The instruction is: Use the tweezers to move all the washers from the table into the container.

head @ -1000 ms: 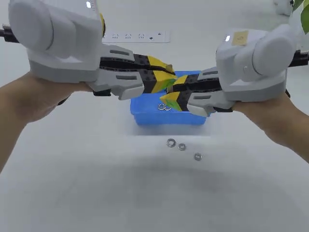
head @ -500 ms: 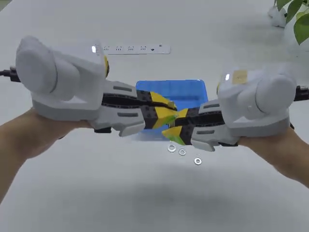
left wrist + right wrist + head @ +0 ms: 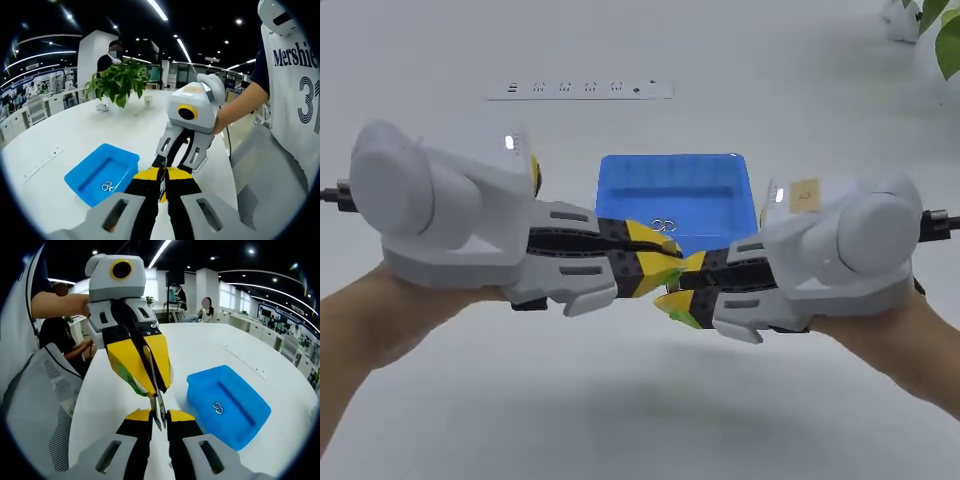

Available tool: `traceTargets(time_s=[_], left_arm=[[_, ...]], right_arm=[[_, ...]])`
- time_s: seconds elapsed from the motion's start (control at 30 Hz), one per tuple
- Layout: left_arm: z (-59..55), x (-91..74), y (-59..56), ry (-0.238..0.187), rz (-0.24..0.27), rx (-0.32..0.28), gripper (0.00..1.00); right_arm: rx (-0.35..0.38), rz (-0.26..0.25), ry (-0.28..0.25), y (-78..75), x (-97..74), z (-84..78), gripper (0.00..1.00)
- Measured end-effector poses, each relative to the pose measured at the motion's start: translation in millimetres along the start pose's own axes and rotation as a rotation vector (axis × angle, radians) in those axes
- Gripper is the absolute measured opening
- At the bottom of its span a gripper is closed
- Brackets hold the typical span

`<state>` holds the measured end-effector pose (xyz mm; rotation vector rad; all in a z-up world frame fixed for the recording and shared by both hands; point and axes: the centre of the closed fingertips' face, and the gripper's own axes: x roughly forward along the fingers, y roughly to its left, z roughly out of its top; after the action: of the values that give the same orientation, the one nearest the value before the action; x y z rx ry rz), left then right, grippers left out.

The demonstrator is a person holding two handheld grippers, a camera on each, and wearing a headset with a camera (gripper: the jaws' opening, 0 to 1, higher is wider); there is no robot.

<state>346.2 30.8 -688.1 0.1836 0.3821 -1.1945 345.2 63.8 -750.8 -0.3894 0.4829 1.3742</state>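
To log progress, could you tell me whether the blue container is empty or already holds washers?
Not empty: the blue container holds washers, seemingly two, lying together on its floor; both gripper views show them too.

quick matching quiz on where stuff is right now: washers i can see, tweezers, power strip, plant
Things:
1. washers
2. tweezers
3. power strip
4. plant

Places:
a. far right of the table
b. inside the blue container
c. held in the left gripper
d. flat on the table beyond the container

Pairs: 1-b, 2-c, 3-d, 4-a
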Motion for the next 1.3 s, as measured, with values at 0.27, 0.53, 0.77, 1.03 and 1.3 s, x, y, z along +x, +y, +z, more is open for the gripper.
traceTargets(time_s=[0.27, 0.53, 0.77, 1.03, 1.3], left_arm=[[-4.3, 4.1, 2.7, -0.002, -0.003, -0.005, 0.07], [-9.2, 7.6, 11.9, -0.005, 0.006, 0.003, 0.07], [-13.2, 11.1, 22.1, -0.016, 0.014, -0.014, 0.07], [-21.0, 16.5, 23.3, -0.005, 0.003, -0.024, 0.07], [-22.9, 18.2, 23.4, -0.002, 0.006, -0.014, 0.07]], right_arm=[[0.005, 0.002, 0.007, -3.7, 1.9, -5.3, 0.12], [-0.006, -0.009, 0.018, -13.7, 8.3, -9.3, 0.12], [-0.002, -0.021, 0.022, -21.9, 12.3, -12.5, 0.13], [0.003, -0.013, 0.037, -22.6, 16.6, -21.6, 0.13], [0.011, -0.010, 0.032, -24.8, 18.1, -24.3, 0.13]])
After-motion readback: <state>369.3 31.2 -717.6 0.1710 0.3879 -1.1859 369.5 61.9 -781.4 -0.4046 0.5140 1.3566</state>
